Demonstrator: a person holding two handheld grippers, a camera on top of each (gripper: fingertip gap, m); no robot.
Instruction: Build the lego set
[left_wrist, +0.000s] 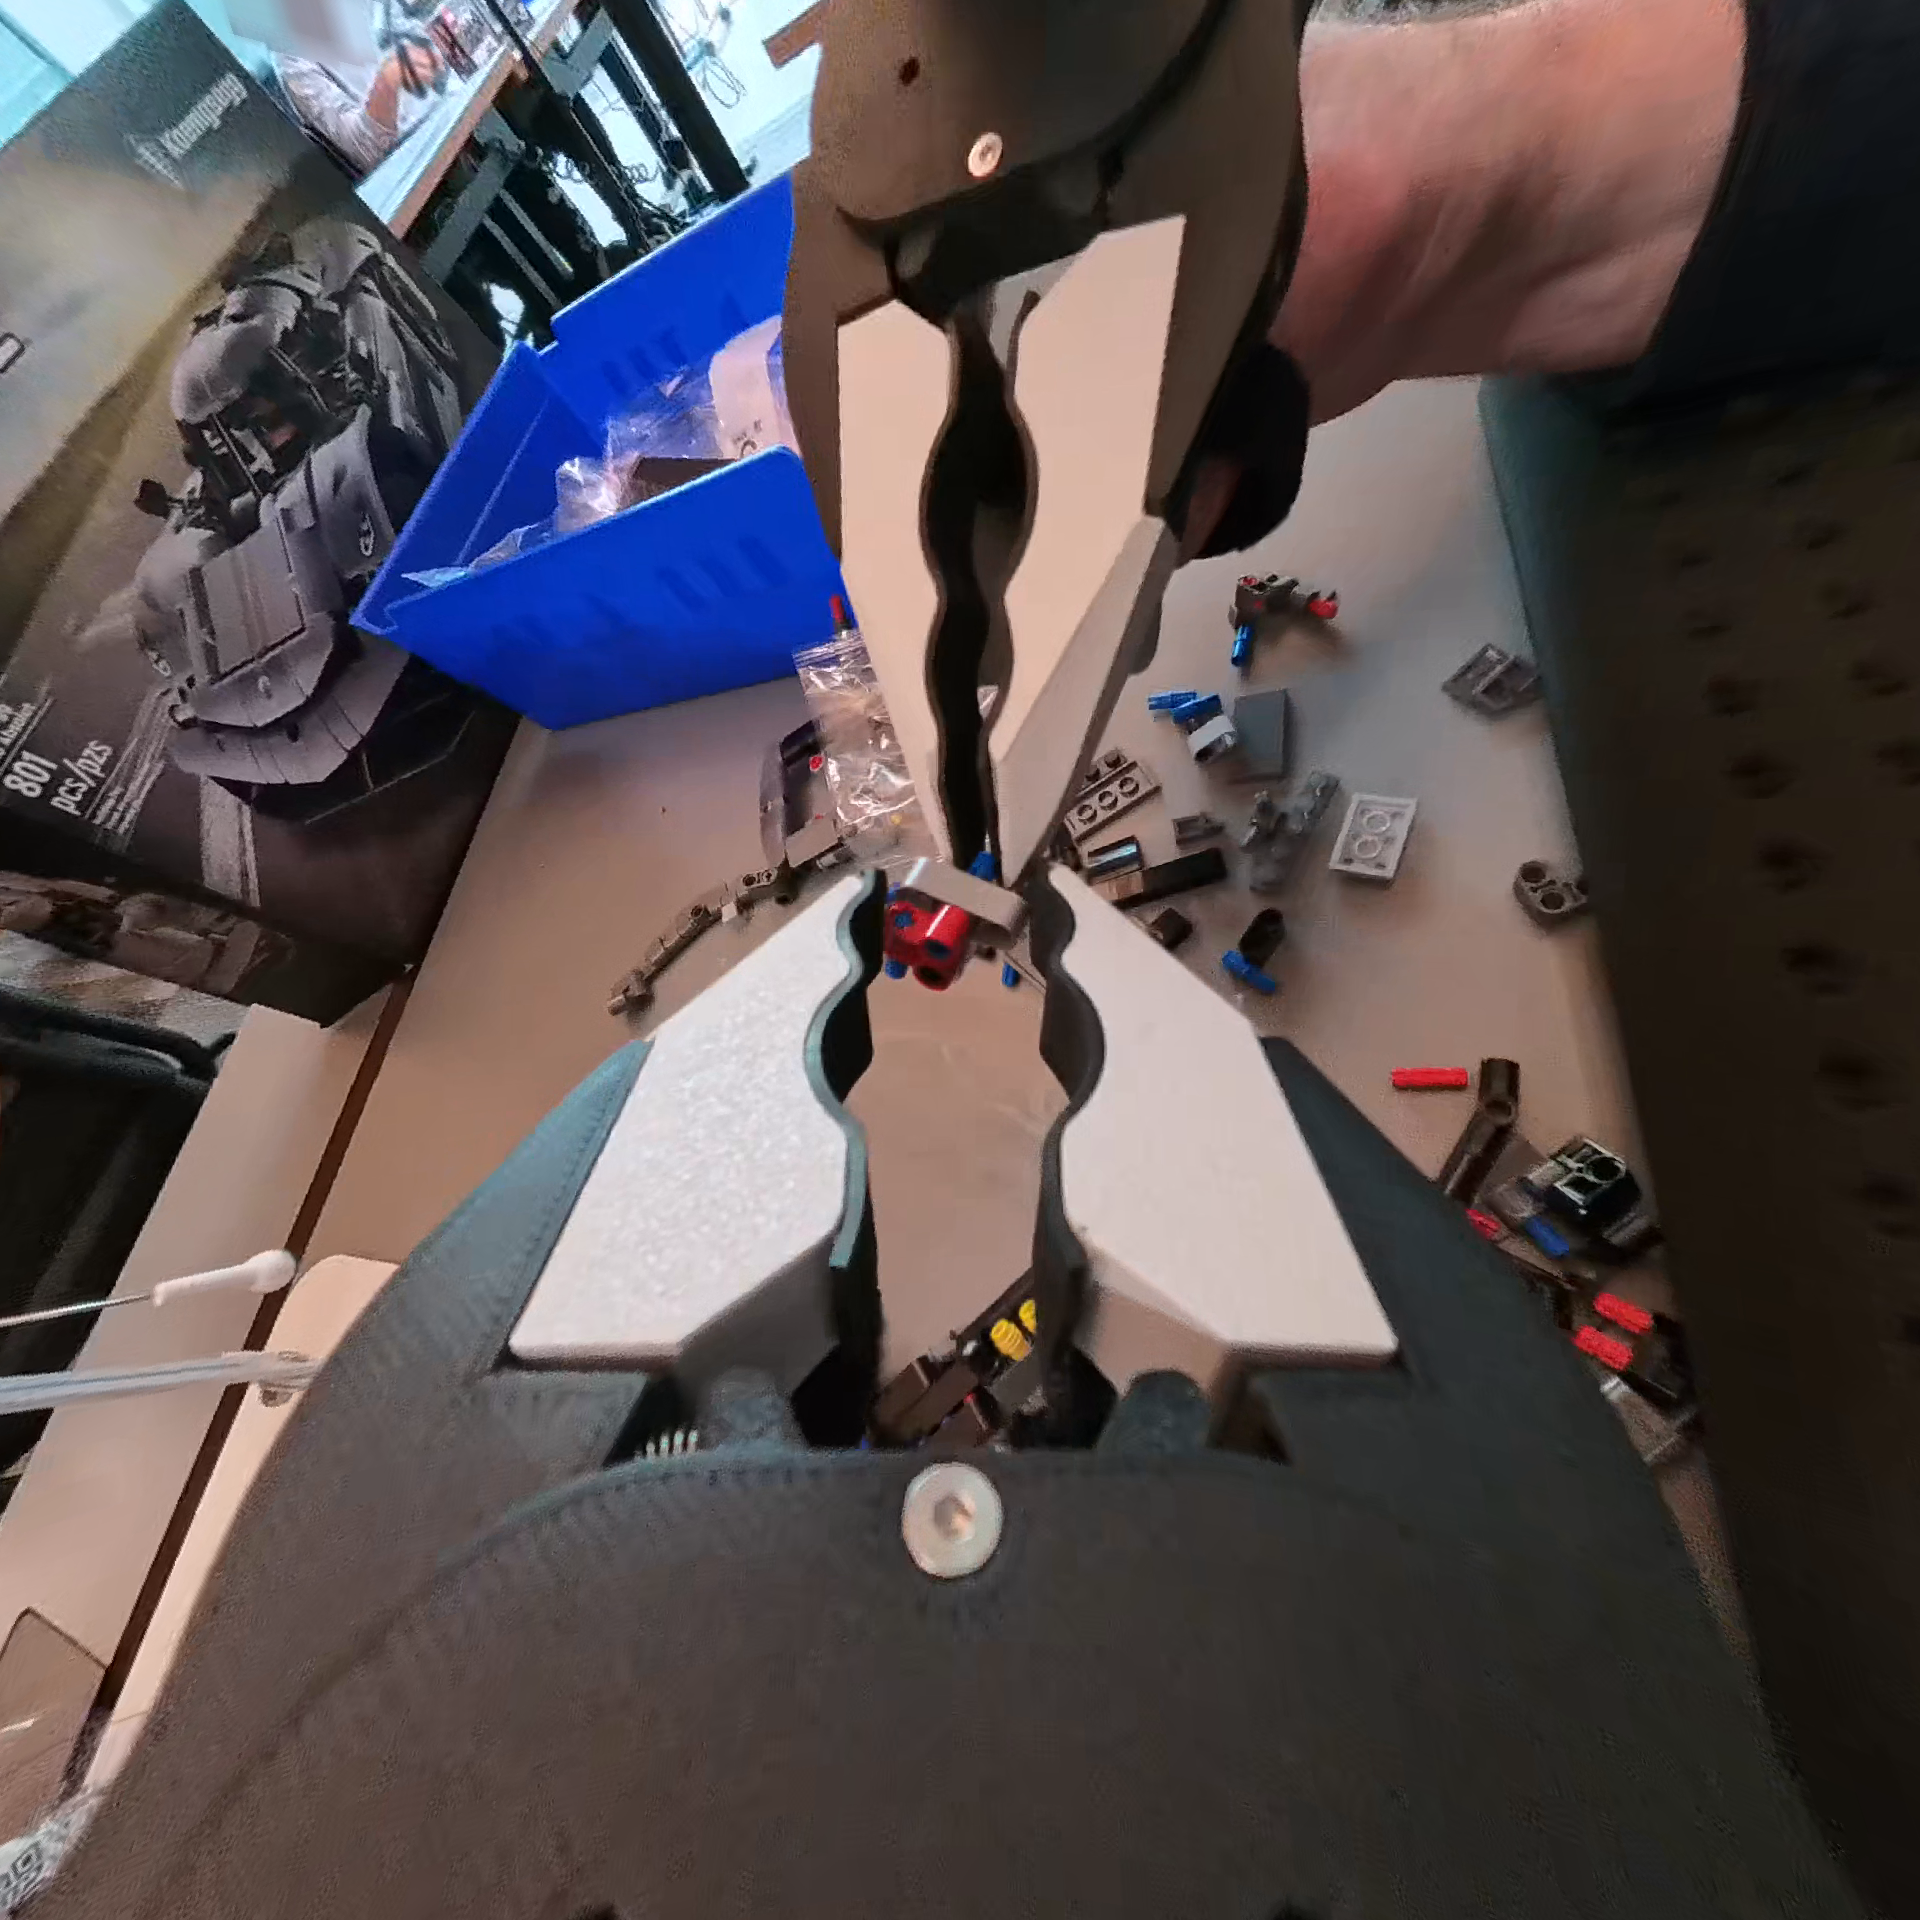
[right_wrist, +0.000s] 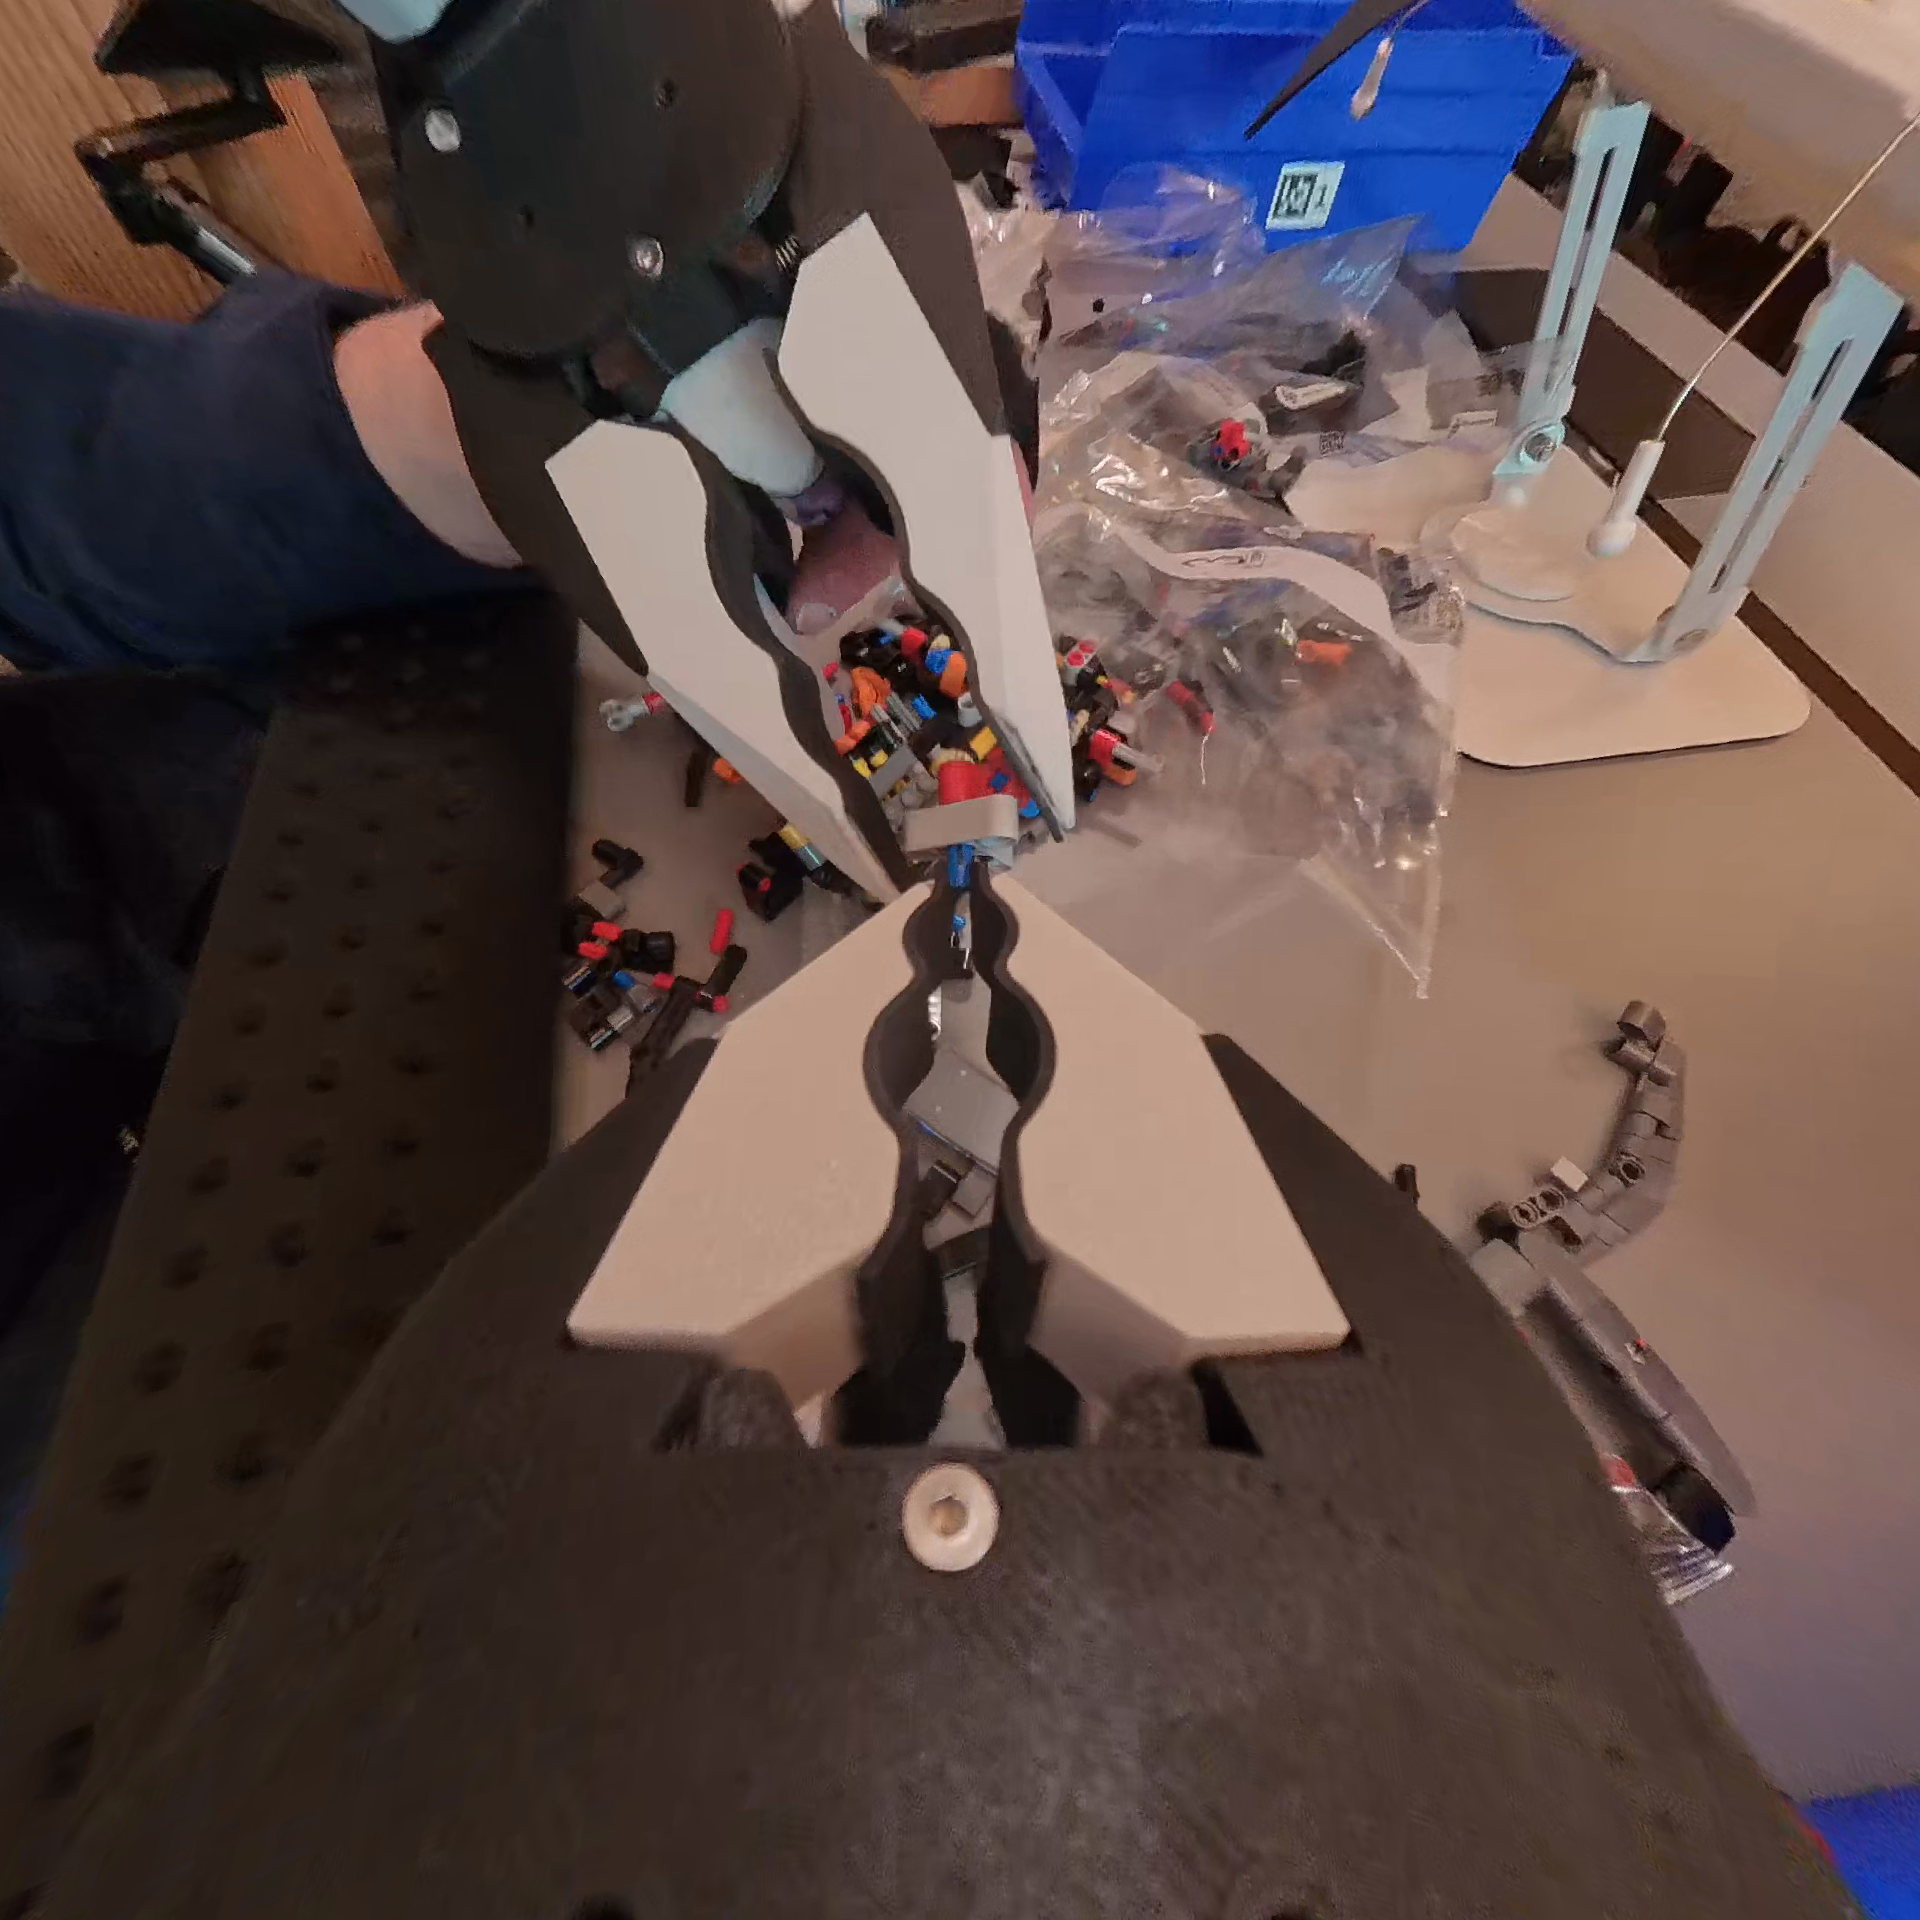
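In the left wrist view my left gripper (left_wrist: 956, 902) is shut on a small assembly, a light grey piece (left_wrist: 971, 891) with a red connector (left_wrist: 930, 930) under it, held above the table. My right gripper (left_wrist: 982, 868) comes down from above, shut on a blue pin (left_wrist: 983, 862) whose tip touches the grey piece. In the right wrist view my right gripper (right_wrist: 961, 902) holds the blue pin (right_wrist: 961, 868) upright against the grey piece (right_wrist: 961, 823). That piece sits between the tips of the left gripper (right_wrist: 977, 852), with the red connector (right_wrist: 961, 781) behind it.
A blue bin (left_wrist: 623, 592) with bags and the set's box (left_wrist: 208, 499) stand at the left. Loose grey, black, blue and red pieces (left_wrist: 1278, 821) lie on the table. Clear bags of parts (right_wrist: 1247, 623), a white stand (right_wrist: 1558, 623) and a curved grey assembly (right_wrist: 1621, 1153) lie to the right. Both grippers' tips are close together, under 4 cm apart.
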